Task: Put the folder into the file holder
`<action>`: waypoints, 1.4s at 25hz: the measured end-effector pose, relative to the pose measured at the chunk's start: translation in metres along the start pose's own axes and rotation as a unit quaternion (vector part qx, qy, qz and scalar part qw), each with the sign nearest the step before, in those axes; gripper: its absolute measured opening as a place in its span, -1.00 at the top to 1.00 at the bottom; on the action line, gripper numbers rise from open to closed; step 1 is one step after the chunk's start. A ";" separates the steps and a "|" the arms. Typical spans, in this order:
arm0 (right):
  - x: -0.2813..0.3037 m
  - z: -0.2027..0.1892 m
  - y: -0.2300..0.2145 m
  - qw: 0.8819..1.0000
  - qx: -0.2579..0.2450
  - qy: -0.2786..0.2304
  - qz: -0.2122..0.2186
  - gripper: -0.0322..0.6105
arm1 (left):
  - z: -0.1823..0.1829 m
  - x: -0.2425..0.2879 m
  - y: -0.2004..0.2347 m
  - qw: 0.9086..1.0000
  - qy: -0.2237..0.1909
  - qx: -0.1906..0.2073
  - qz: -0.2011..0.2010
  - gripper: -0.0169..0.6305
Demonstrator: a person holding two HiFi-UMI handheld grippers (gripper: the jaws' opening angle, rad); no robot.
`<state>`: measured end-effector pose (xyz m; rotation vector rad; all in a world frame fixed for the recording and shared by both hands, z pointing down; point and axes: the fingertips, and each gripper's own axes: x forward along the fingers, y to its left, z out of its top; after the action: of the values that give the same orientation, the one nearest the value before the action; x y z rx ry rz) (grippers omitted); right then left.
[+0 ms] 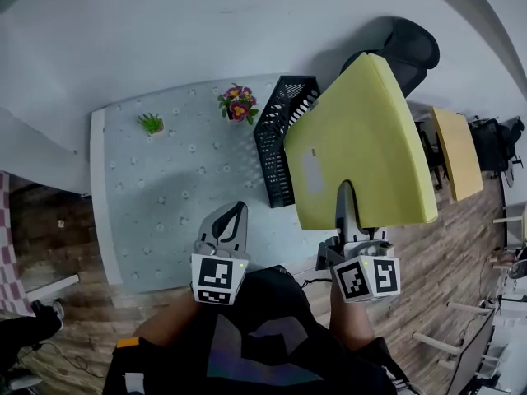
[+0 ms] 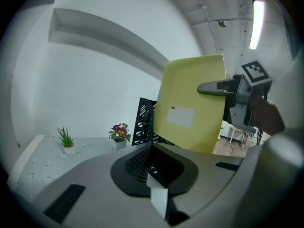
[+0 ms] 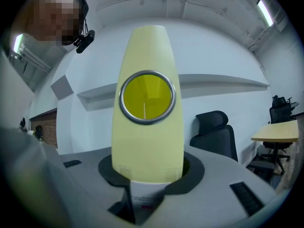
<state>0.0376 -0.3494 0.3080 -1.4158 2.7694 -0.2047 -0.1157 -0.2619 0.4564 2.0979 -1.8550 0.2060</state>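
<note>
Your right gripper (image 1: 346,197) is clenched on the yellow folder (image 1: 362,146): one jaw lies across its upper face, and in the right gripper view the spine with the round metal ring stands between the jaws. The folder is in the air at about 1 o'clock from you, tilted, with a pale label on its face. In the head view its left edge covers part of the black file holder (image 1: 280,138), which stands on the table (image 1: 165,212) at about 12 o'clock. I cannot tell if the folder touches the holder. Your left gripper (image 1: 233,216) is low over the near part of the table, at the folder's 8 o'clock. Its jaws are closed together with nothing between them. A small pot of flowers (image 1: 238,104) stands just beside the holder, at its 10 o'clock, and a little green plant (image 1: 151,123) is further left. Behind the folder, at its 1 o'clock, is a black office chair (image 1: 412,52).
</note>
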 end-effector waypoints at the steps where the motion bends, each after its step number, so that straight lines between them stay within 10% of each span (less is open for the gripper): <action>1: 0.008 0.000 -0.001 1.000 -0.002 -0.001 0.001 0.43 | 0.001 0.004 0.004 1.000 0.002 -0.003 0.003 0.93; 35: 0.074 -0.100 -0.009 0.999 -0.008 -0.039 0.022 0.38 | -0.024 0.079 0.015 0.996 0.080 0.022 0.032 0.93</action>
<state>-0.0068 -0.4044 0.4109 -1.3345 2.7418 -0.1239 -0.1165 -0.3287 0.5066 1.9881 -1.8393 0.4216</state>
